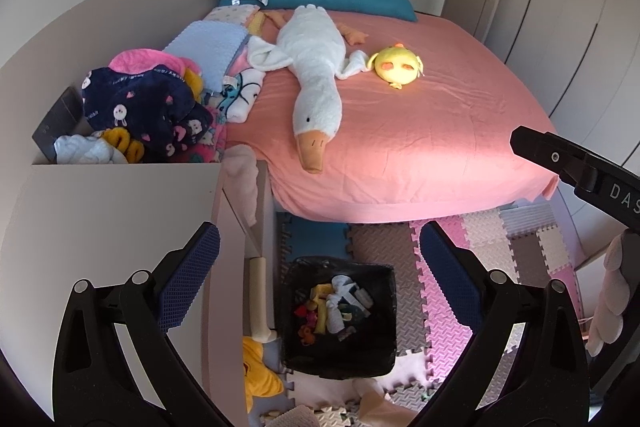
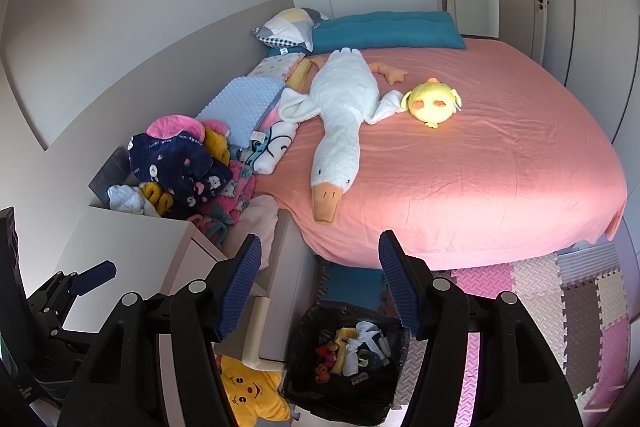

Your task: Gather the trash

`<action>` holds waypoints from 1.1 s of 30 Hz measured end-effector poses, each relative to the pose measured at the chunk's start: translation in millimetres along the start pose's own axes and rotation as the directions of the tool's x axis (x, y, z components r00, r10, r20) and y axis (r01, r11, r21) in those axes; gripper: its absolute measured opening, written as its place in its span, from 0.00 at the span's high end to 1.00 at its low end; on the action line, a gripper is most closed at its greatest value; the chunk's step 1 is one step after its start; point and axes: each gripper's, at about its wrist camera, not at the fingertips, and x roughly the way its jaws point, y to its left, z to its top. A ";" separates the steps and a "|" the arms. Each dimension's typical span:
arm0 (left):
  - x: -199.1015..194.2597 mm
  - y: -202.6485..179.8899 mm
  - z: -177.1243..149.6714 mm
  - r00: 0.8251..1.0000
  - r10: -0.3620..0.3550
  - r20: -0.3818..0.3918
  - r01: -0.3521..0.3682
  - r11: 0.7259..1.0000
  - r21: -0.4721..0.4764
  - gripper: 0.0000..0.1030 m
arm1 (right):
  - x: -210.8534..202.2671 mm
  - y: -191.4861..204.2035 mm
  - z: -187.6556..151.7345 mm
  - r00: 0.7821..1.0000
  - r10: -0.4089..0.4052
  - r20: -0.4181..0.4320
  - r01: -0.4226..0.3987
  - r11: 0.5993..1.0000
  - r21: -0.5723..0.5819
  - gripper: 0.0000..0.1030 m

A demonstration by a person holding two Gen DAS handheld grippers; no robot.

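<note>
A bin lined with a black bag [image 1: 294, 347] stands on the floor at the foot of the bed, holding several scraps of trash [image 1: 336, 307]: white, yellow, red and dark bits. My left gripper [image 1: 318, 277] hovers above it, open, with nothing between its blue pads. My right gripper [image 2: 320, 285] is also open and empty, above and just behind the same bin [image 2: 304, 379] and its trash [image 2: 352, 347]. Each view catches the other gripper at its edge: one black finger [image 1: 536, 147] on the right, one blue-padded finger [image 2: 94, 277] on the left.
A bed with a pink sheet [image 1: 440, 115] carries a white goose plush [image 1: 316, 75] and a yellow chick plush [image 1: 398, 65]. Piled clothes [image 1: 148, 107] lie behind a white cabinet [image 1: 120, 227]. Foam puzzle mats [image 1: 520, 247] cover the floor. A yellow star cushion [image 2: 248, 395] lies beside the bin.
</note>
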 end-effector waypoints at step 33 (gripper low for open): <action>-3.8 -5.4 3.2 0.999 -0.043 0.019 0.043 0.999 0.017 0.06 | 0.9 -3.6 -4.5 1.000 0.000 -0.001 0.000 1.000 -0.008 0.40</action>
